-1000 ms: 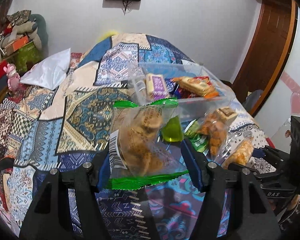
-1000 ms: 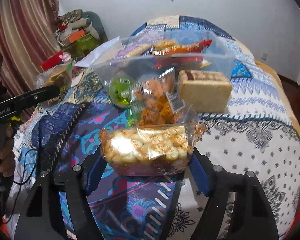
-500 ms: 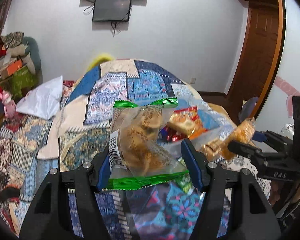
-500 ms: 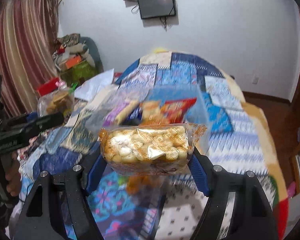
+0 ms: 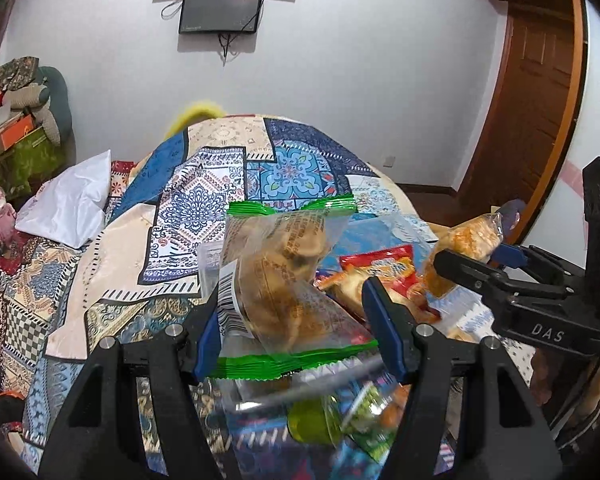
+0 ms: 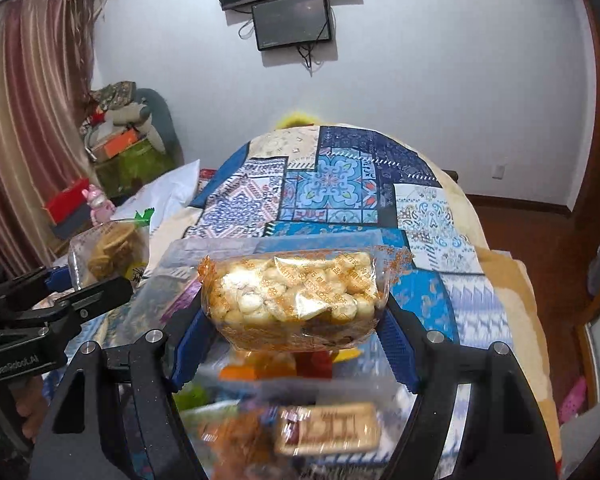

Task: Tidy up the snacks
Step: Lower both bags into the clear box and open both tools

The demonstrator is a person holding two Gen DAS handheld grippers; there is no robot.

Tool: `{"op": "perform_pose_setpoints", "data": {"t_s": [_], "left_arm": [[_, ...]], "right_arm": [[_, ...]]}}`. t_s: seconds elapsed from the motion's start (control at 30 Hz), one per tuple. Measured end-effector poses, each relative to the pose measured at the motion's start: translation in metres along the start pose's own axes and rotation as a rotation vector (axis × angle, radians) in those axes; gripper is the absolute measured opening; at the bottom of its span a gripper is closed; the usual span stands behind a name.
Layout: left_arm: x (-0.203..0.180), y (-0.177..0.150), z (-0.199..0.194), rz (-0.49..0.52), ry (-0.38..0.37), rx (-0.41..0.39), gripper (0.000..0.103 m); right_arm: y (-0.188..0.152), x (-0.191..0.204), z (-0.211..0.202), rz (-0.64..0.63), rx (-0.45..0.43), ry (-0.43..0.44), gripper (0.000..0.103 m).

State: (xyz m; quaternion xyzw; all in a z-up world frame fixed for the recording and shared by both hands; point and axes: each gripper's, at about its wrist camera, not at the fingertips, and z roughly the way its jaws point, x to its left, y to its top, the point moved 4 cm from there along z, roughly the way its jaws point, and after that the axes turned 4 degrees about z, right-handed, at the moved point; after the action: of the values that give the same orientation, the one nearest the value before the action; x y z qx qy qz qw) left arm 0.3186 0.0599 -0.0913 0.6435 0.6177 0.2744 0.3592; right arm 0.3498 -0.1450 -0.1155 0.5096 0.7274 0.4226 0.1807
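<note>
My left tool (image 5: 296,332) pinches a green-edged cookie bag (image 5: 284,280) at frame centre; my right tool (image 6: 296,344) pinches an orange-printed puff bag (image 6: 296,296), also at centre. The clear bin (image 6: 220,248) lies just behind and below both, on the quilted bed (image 6: 340,176). I judge I should carry each bag over the rim, lower it inside, then release one at a time.
</note>
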Motion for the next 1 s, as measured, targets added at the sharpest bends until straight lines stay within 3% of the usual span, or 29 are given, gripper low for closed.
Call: {"op": "perform_pose_setpoints", "data": {"t_s": [0.27,0.53,0.7,1.0], "left_arm": [[0.011,0.005,0.048,-0.02,0.008,0.065,0.065],[0.01,0.001,0.068,-0.019,0.008,0.094,0.068],[0.009,0.0,0.062,-0.017,0.006,0.09,0.068],[0.011,0.002,0.008,-0.026,0.005,0.026,0.076]], "right_arm": [[0.006,-0.007,0.041,-0.001,0.049,-0.032,0.073],[0.001,-0.012,0.058,0.0,0.096,-0.04,0.074],[0.003,-0.01,0.049,-0.028,0.068,-0.069,0.086],[0.009,-0.005,0.005,-0.057,0.009,-0.048,0.087]]}}
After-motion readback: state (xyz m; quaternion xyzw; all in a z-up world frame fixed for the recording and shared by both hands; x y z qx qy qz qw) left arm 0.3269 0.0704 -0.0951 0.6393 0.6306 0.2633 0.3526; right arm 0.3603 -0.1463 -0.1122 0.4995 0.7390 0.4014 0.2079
